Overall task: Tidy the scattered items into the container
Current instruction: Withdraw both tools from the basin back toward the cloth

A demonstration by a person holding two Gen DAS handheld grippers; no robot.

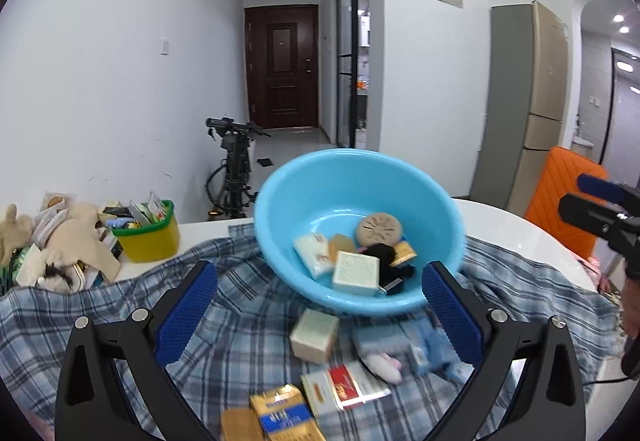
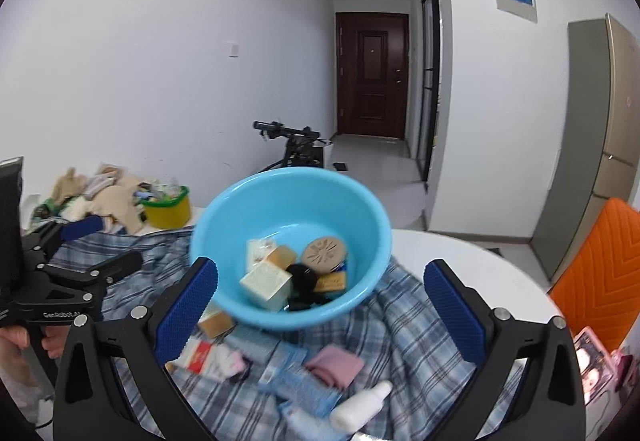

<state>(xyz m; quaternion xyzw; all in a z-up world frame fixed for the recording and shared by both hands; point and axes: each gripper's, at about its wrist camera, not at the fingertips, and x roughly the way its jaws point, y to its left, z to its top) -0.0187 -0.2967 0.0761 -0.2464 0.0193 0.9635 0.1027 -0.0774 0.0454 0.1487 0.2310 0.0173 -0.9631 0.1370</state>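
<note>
The left gripper (image 1: 320,301) stands wide open, its blue-padded fingers (image 1: 186,313) holding nothing; the bare gap between them frames the near rim of the blue basin (image 1: 320,181) and a pale green soap box (image 1: 314,335) lying on the plaid cloth (image 1: 240,301) just below that rim. The right gripper (image 2: 320,301) is equally wide and empty, hovering above the cloth with the basin's near wall between its pads. The basin sits on the cloth-covered white surface (image 1: 520,233), at about 12 o'clock from both grippers. Inside it lie a round tan perforated disc (image 1: 379,229), a white wrapped packet (image 1: 314,255), an amber soap bar (image 1: 341,242), a pale embossed box (image 1: 355,273), a small gold box (image 1: 404,252) and a black object (image 1: 386,255) whose kind I cannot make out. Scattered on the cloth outside the basin, toward 6 o'clock, are a blue and gold pack (image 1: 286,417), a red and white pack (image 1: 346,387), a pink folded cloth (image 2: 334,365), a white bottle (image 2: 362,411) and light blue packets (image 2: 296,381), several blurred. At 9 o'clock a yellow tub with a green rim (image 1: 146,237) holds sachets, beside a heap of beige soft items (image 1: 76,241) cut off by the frame edge. In the right wrist view, a hand (image 2: 16,339) grips the left gripper's handle at 9 o'clock.
</note>
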